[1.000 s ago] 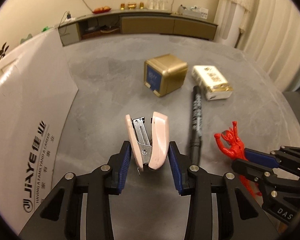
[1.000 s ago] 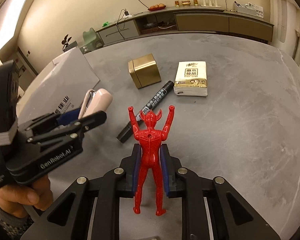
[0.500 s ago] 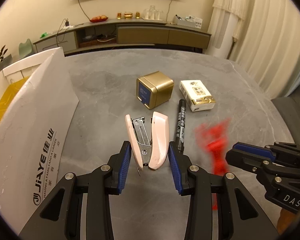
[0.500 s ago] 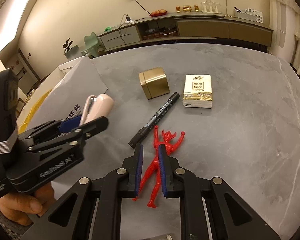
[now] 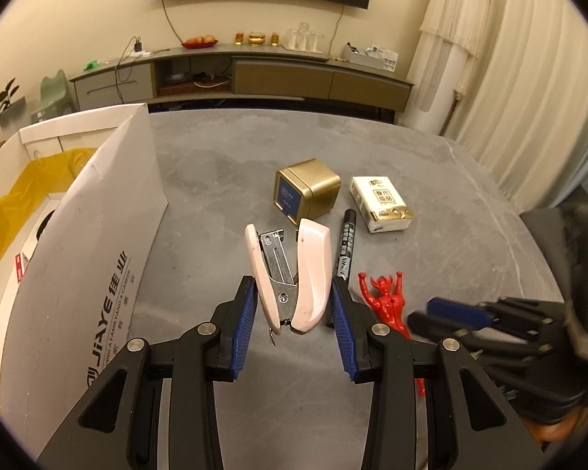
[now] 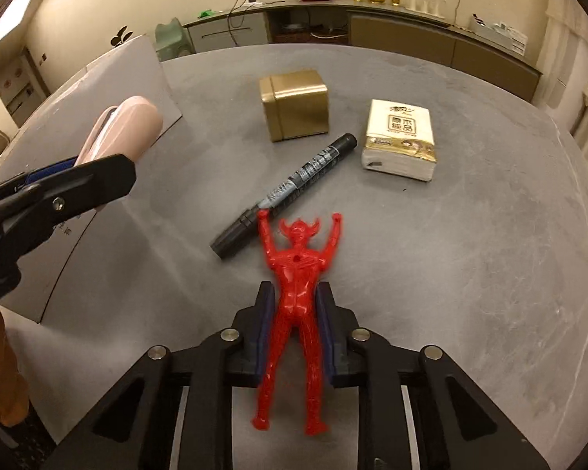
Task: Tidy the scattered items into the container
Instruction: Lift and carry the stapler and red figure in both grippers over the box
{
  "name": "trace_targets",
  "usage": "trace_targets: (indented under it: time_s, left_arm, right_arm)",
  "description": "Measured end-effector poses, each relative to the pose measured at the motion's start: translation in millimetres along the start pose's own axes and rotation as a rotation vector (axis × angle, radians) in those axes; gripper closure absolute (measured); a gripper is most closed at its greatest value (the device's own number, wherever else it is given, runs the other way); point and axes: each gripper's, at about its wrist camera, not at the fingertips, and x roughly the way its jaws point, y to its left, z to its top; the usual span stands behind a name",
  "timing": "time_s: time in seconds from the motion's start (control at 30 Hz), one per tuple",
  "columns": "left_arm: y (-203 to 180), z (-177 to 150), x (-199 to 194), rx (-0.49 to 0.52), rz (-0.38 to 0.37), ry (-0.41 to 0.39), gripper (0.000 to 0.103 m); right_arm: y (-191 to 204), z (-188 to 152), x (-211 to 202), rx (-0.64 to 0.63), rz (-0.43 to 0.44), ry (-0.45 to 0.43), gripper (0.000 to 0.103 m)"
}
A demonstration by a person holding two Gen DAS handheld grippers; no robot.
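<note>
Figure [image 6: 298, 293] re-squared, head forward, jaws clamped

Home living rm: TV console [image 5: 254, 74], curtains [image 5: 529, 98].

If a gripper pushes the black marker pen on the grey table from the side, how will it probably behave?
The black cylindrical marker pen looks round and smooth, so it will probably roll on the flat grey table. It seems stiff and light. Rolling could knock it against the red plastic figure, whose raised arm lies close to it.

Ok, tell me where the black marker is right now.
The black marker lies flat on the grey table, diagonally in the right wrist view, between the gold tin and the red figure, left of the tissue pack.
</note>
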Motion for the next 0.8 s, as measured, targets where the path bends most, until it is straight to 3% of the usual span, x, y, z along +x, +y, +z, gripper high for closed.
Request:
trace_targets:
  time_s: [0.3, 0.8]
  left_arm:
    - [7, 1, -9, -0.011, -0.016, -0.014, 0.064]
    - [11, 4, -29, -0.023, -0.060, -0.043, 0.064]
  right_arm:
    - [-15, 5, -48, 0.107, 0.111, -0.076, 0.082]
    - [12, 3, -78, 0.075, 0.087, -0.127, 0.082]
